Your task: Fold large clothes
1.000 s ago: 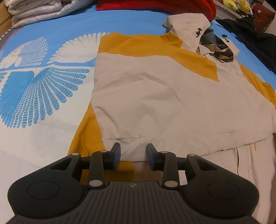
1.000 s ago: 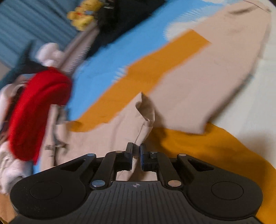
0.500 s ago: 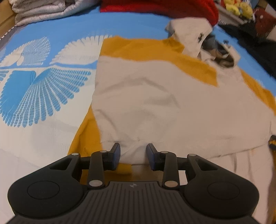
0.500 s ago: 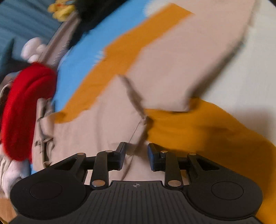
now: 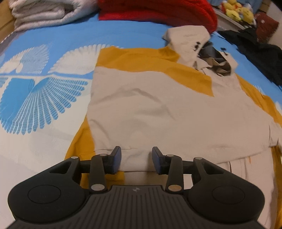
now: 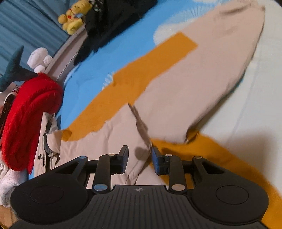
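A beige and mustard hooded jacket [image 5: 158, 109] lies spread on the bed, its hood [image 5: 199, 45] at the far end. My left gripper [image 5: 136, 159] hovers over the jacket's near hem with its jaws opening and only flat cloth beneath them. In the right wrist view the same jacket [image 6: 185, 84] has one sleeve folded across its body. My right gripper [image 6: 139, 158] is opening too. A raised beige fold [image 6: 141, 128] stands just beyond its gap, and the pads do not press on it.
The bedsheet [image 5: 35, 98] is blue and white with a feather pattern. A red blanket [image 5: 158, 10] and a grey folded blanket [image 5: 44, 12] lie at the head. Black clothes [image 5: 260, 52] sit at the right edge, with yellow plush toys [image 6: 73, 17] behind.
My right gripper let go of the beige fold it was pinching, and its jaws spread apart. The left gripper's jaws widened slightly while it stayed over the hem.
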